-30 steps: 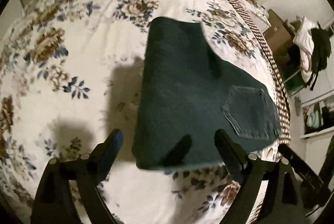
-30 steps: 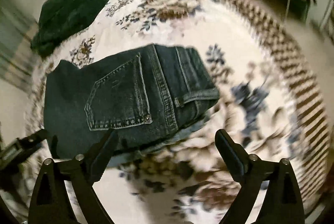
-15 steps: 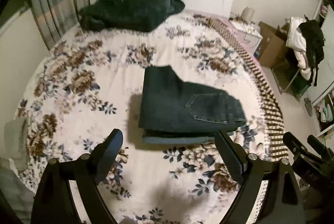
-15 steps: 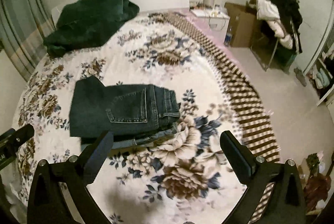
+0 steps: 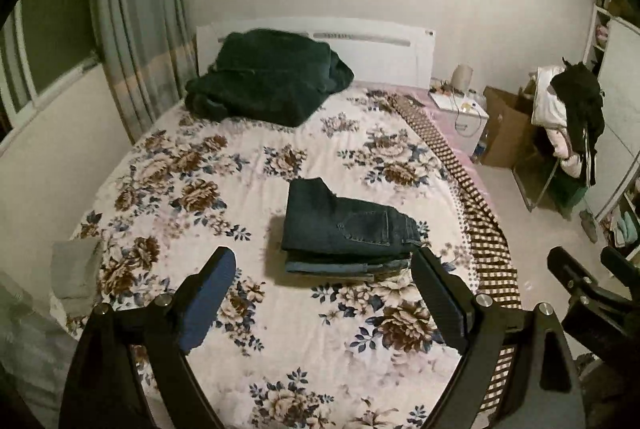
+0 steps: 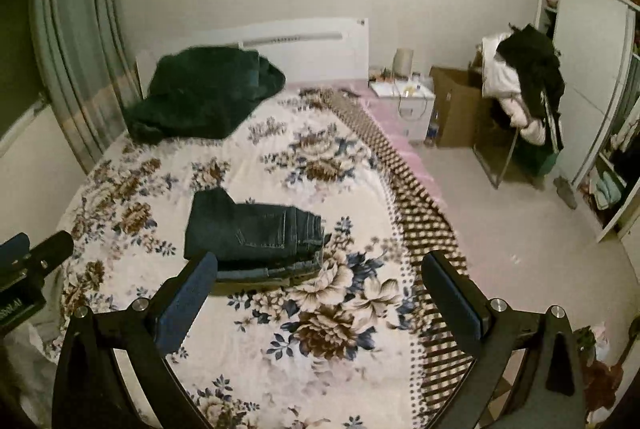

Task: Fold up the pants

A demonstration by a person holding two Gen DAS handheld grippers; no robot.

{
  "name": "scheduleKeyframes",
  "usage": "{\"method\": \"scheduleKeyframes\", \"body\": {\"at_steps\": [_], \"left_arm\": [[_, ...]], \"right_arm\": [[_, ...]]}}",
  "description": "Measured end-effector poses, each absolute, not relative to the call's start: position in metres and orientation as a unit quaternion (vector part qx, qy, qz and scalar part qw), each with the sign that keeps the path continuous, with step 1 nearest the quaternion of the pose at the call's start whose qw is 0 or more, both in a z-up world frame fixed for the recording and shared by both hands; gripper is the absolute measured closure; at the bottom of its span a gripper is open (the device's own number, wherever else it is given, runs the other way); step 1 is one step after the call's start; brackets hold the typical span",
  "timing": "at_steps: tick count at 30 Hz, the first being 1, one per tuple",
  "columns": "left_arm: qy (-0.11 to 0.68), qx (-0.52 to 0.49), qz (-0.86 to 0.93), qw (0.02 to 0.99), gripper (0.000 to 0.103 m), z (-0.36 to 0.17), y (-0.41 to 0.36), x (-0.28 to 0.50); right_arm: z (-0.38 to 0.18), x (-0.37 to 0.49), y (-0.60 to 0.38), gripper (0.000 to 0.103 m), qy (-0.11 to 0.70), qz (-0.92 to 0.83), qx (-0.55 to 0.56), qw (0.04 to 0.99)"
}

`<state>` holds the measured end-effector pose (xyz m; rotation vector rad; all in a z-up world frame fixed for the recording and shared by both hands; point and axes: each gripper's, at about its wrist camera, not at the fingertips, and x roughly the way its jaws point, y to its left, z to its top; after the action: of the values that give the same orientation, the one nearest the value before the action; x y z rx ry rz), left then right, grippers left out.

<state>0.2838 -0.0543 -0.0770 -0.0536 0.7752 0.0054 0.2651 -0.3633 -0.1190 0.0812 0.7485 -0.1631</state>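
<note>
The bed with the white floral-print cover [image 5: 208,189] carries a heap of dark green fabric [image 5: 268,77] at 12 o'clock by the headboard. The folded dark blue denim pants [image 5: 344,225] lie mid-bed, a back pocket facing up. Left tongs [image 5: 320,293] and right tongs [image 6: 320,293] hang released, well apart from them; no readable writing shows.

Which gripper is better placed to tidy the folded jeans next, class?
Left, marginally. The jeans lie between the open left gripper fingers; the open right gripper sees them off toward its left finger.
</note>
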Motion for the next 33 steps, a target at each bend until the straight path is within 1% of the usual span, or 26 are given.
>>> {"method": "scheduleKeyframes", "body": {"at_steps": [5, 14, 15, 16, 17, 18, 33], "left_arm": [[0.364, -0.031, 0.004, 0.931, 0.013, -0.048, -0.055, 0.250], [0.354, -0.021, -0.001, 0.935, 0.013, -0.022, -0.045, 0.206], [0.353, -0.020, 0.003, 0.935, 0.013, -0.022, -0.044, 0.202], [0.353, -0.018, 0.004, 0.936, 0.010, -0.022, -0.043, 0.200], [0.355, -0.019, 0.002, 0.935, 0.003, -0.023, -0.042, 0.199], [0.356, -0.022, 0.001, 0.934, 0.001, -0.022, -0.041, 0.196], [0.338, -0.021, 0.013, 0.941, 0.000, -0.011, -0.034, 0.177]], "right_arm": [[-0.064, 0.209, -0.359, 0.000, 0.341, -0.072, 0.031, 0.937], [-0.013, 0.147, -0.337, 0.000, 0.318, -0.060, 0.020, 0.946], [-0.011, 0.144, -0.335, 0.000, 0.317, -0.060, 0.020, 0.946], [-0.009, 0.140, -0.332, 0.000, 0.318, -0.060, 0.019, 0.946], [-0.008, 0.137, -0.331, 0.000, 0.318, -0.058, 0.019, 0.946], [-0.006, 0.135, -0.330, 0.000, 0.318, -0.057, 0.020, 0.946], [0.003, 0.125, -0.325, 0.000, 0.318, -0.048, 0.014, 0.947]]}}
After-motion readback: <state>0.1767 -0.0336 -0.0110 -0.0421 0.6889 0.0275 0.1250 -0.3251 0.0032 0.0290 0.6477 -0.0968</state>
